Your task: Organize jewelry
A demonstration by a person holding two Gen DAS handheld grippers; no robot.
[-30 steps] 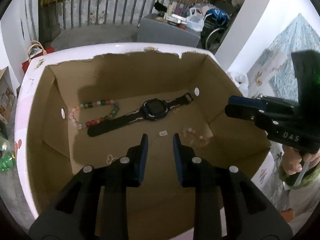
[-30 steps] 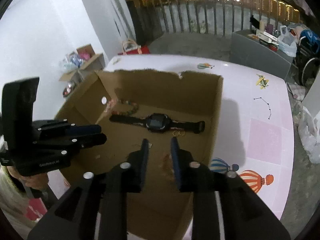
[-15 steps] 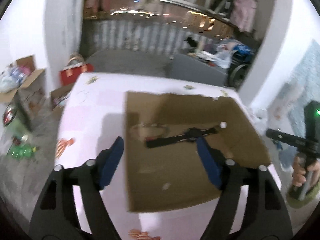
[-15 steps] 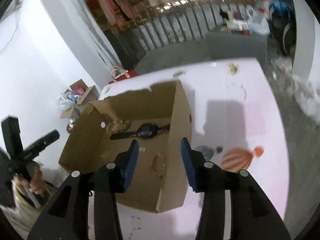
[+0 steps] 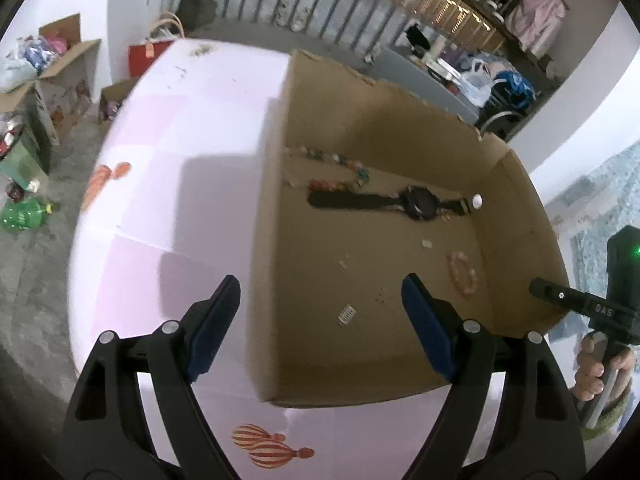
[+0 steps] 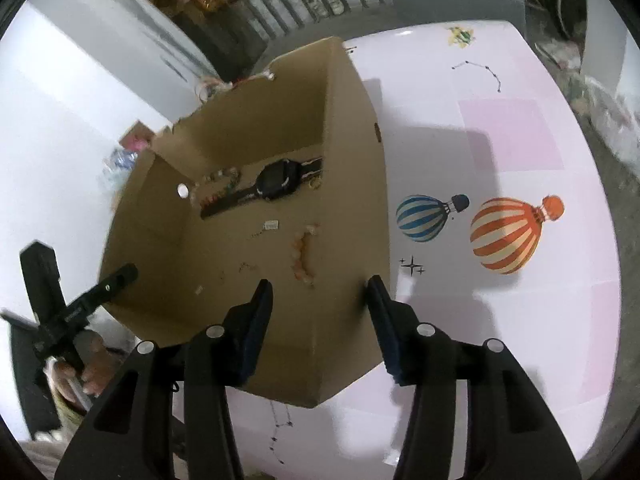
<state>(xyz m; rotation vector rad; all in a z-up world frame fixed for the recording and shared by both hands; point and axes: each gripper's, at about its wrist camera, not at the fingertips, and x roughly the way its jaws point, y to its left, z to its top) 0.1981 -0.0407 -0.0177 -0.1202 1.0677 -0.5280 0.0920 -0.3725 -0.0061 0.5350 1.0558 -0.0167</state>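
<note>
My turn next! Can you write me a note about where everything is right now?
Left tool: opening, empty, straddling the box's left wall.
Right tool: opening, empty, straddling the box's right wall.
In the box: watch, colourful bead bracelet, pink bead bracelet, and small bits including a white tag.
Done: these pieces are boxed.
Left: I see no jewelry outside on the table; probably just tidy.

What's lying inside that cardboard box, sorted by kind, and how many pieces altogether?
Watches: 1, the black watch
Bead bracelets: 2, the multicoloured bracelet and the pale pink bracelet
Small white tags: 2, white tag and a smaller tag
Total: 5, not counting tiny bits too small to identify.
</note>
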